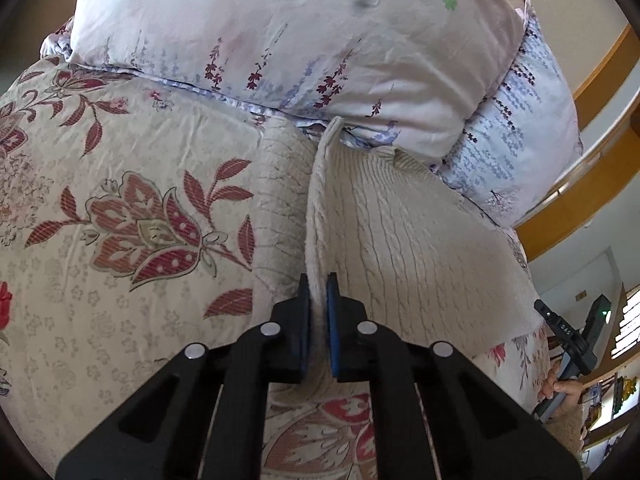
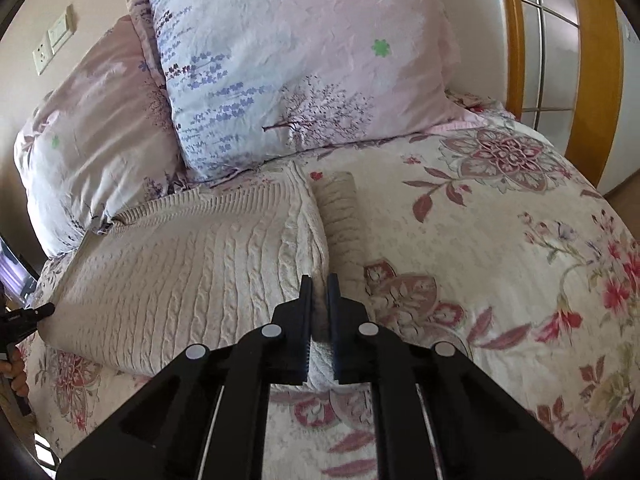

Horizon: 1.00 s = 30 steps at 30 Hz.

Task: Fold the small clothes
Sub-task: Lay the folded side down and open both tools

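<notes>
Both claws are clamped on the cream knit sweater [image 1: 400, 232]: left claw [image 1: 318, 280], right claw [image 2: 319, 282]. Thin bites, so uneven lifting could slip fabric free onto the bed [image 2: 500, 240].

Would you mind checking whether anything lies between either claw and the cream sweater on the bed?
Nothing visible does. The left claw and the right claw are each already shut on the sweater, pinching its edge.

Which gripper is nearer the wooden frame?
Right. The right gripper clamps the sweater's edge toward the wooden frame; the left gripper clamps the opposite edge, farther away.
</notes>
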Each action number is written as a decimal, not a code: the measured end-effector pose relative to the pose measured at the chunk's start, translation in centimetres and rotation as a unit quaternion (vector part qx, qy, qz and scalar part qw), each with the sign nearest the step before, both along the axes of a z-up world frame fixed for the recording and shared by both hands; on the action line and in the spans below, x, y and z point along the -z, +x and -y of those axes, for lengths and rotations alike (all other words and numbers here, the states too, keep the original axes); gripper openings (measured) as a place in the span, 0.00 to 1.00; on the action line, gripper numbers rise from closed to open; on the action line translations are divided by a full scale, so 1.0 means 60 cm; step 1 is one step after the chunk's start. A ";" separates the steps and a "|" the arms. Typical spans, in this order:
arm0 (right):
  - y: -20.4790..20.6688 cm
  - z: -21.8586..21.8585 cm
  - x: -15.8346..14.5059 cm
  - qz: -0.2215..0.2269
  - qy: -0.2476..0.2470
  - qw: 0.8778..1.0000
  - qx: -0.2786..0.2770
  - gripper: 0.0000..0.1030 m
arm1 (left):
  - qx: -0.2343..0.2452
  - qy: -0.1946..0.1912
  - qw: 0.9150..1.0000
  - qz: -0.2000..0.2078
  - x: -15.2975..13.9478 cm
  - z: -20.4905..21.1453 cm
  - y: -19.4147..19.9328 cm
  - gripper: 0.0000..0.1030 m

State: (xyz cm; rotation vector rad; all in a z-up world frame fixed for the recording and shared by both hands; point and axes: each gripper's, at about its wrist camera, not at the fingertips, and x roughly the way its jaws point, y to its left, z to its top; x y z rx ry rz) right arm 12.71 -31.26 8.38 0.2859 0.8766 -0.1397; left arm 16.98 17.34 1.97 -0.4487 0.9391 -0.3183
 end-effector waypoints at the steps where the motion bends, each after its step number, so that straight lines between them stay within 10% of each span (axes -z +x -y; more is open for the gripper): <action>1: -0.001 -0.002 0.004 -0.004 -0.004 1.000 -0.001 0.08 | 0.002 -0.004 1.000 -0.002 0.002 -0.004 -0.003 0.07; 14: 0.021 -0.006 0.034 -0.054 -0.028 0.998 0.016 0.09 | 0.001 0.015 1.000 0.000 0.004 0.001 -0.016 0.16; 19: 0.030 -0.033 -0.005 -0.017 -0.024 1.000 -0.001 0.37 | -0.006 0.063 0.996 0.064 -0.044 0.021 -0.033 0.39; 30: 0.069 -0.098 0.047 -0.072 -0.052 0.994 -0.058 0.44 | 0.041 0.107 0.993 0.041 0.002 0.079 -0.011 0.49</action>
